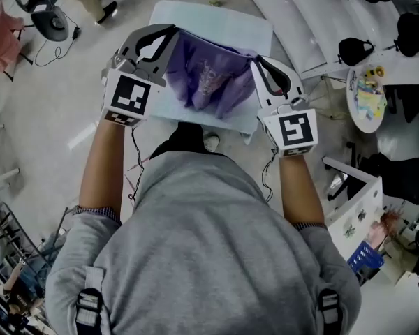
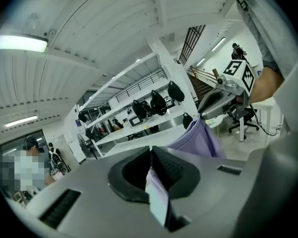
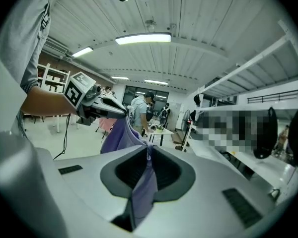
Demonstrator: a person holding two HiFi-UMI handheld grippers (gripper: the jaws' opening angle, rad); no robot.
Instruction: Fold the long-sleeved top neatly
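A lilac long-sleeved top (image 1: 209, 75) hangs in the air between my two grippers, above a small pale table (image 1: 220, 26). My left gripper (image 1: 173, 32) is shut on one upper edge of the top (image 2: 156, 195), the cloth pinched between its pads. On the other side my right gripper (image 1: 255, 61) is shut on the opposite edge (image 3: 145, 180). The cloth sags in folds between them, with a pale print on its front. In the left gripper view the right gripper (image 2: 204, 114) shows with cloth hanging from it; in the right gripper view the left gripper (image 3: 120, 113) shows likewise.
The table's near edge (image 1: 202, 123) lies just ahead of the person's body. A long white shelf unit (image 1: 314, 19) with dark bags stands at the right, next to a round table (image 1: 366, 96). A fan (image 1: 52, 23) and cables are on the floor at left.
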